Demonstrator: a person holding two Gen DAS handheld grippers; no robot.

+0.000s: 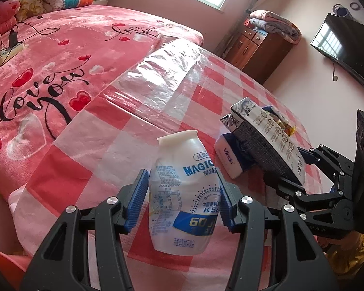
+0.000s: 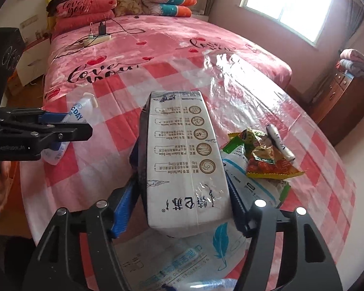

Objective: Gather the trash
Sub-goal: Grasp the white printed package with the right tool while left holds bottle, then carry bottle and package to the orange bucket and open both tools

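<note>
The milk carton lies between the right gripper's blue pads, its long axis running straight away from the tongs and its crumpled gable top farthest from them, the flat printed face turned up. The pads sit against both long sides, so I judge the carton clamped rather than merely straddled; gripping across the narrow width probably keeps a crushed, light box from twisting.

The left gripper holds a dented white yogurt-drink bottle by its waist, pads pressing each flank. The bottle's long axis points forward from the tongs, its open neck at the far end and tipped slightly left, its base nearest the camera. Each tong carrying one piece suits gathering both pieces before dropping them somewhere.

Just right of the right tongs lie a red-and-green snack wrapper and a small rolled white packet on the checked plastic tablecloth; a tissue pack sits beside the carton. No bin is visible.
</note>
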